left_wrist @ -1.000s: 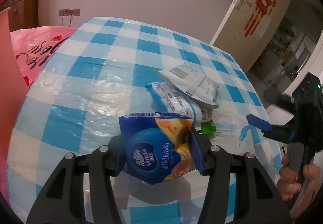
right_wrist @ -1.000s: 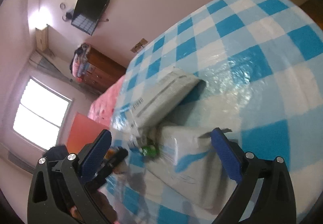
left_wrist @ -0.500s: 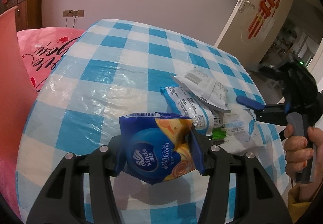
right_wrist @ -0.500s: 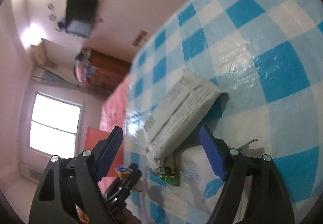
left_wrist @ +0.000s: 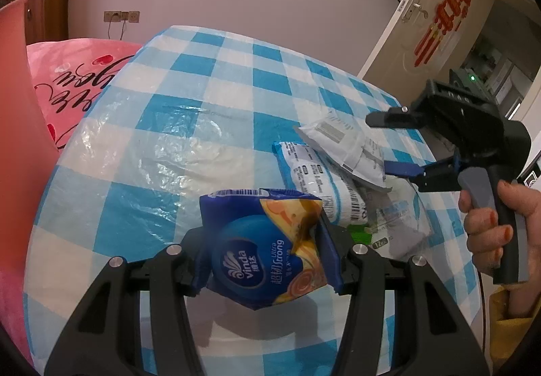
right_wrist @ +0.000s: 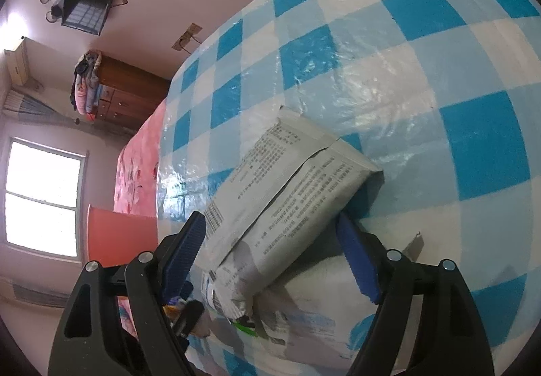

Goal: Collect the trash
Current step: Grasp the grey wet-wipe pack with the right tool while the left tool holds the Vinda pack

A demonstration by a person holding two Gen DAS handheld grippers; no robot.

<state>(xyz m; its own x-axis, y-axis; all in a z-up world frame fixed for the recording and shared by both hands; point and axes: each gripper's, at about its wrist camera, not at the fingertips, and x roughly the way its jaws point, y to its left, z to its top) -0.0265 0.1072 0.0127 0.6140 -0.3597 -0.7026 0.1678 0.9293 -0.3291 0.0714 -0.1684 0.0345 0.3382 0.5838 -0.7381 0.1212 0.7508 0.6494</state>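
Here, the left gripper [left_wrist: 267,261] is clamped on a crumpled blue tissue wrapper [left_wrist: 267,247], its fingers [left_wrist: 329,254] pressing both sides and holding it clear of the checked worktop [left_wrist: 175,152]. Print on the wrapper reads "Vinda" and "Ultra Strong", with smaller Chinese characters I cannot make out.

Further right lies the remaining litter, a small overlapping heap: a white-and-blue packet [left_wrist: 318,179] with barcodes, a grey printed pouch [right_wrist: 290,186] resting across it, and a flatter white bag with blue marking [right_wrist: 324,318] underneath. A scrap of green [left_wrist: 360,235] shows at the near edge.

The right gripper [right_wrist: 274,261], worked by a hand [left_wrist: 490,234], is much the nearer of the two to this heap. Its jaws have just been closing, yet they stand open: the grey pouch sits between the blue fingers [right_wrist: 355,261], and I see no pad pressing it. The pouch's long axis runs straight ahead from the fingers and away, so its narrow width spans the gap. Closing here would likely take the near end only. The pouch carries dense Chinese text and a barcode, too small to read.
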